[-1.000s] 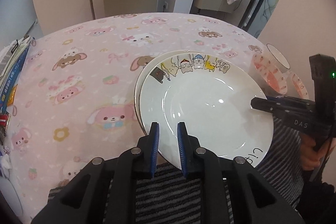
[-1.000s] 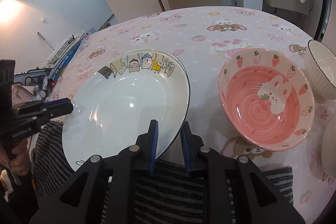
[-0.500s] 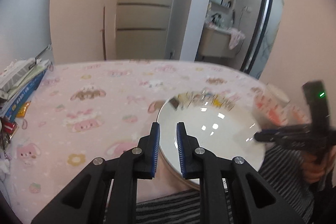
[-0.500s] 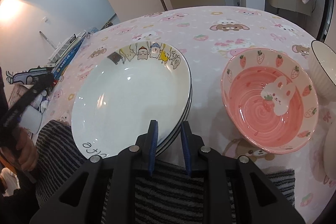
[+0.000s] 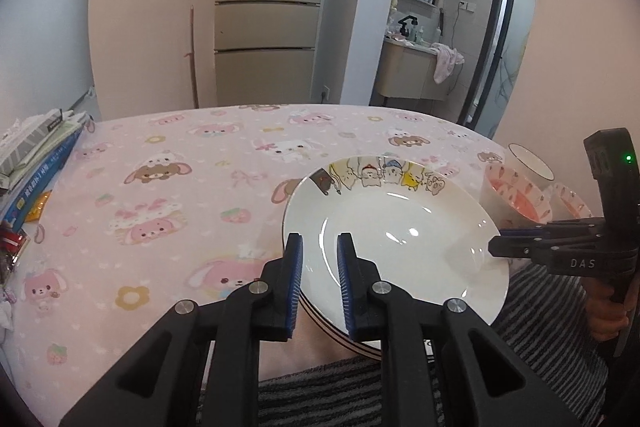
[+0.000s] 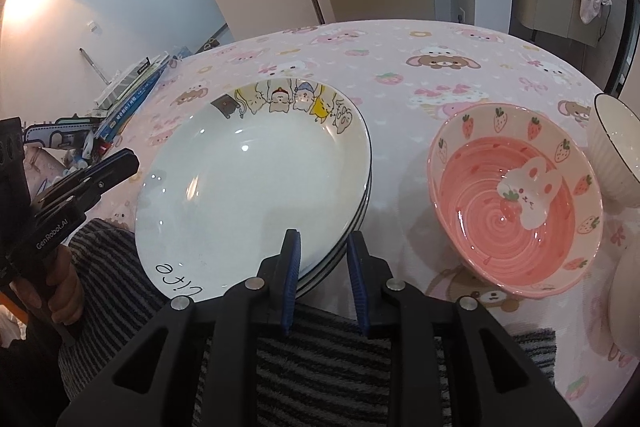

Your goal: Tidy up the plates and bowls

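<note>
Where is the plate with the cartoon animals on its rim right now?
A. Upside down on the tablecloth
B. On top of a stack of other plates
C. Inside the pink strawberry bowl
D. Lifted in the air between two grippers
B: the plate lies face up on other plates, whose dark-lined rims show beneath its edge.

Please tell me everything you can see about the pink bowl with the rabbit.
The pink bowl looks like glazed ceramic. Inside it has a pink spiral and a white rabbit holding a strawberry; its pale rim band bears red strawberries. It is empty and sits slightly tilted on the pink cartoon tablecloth, right of the plate stack and apart from it. A white ribbed bowl stands close at its right; contact cannot be told. No gripper touches it.
</note>
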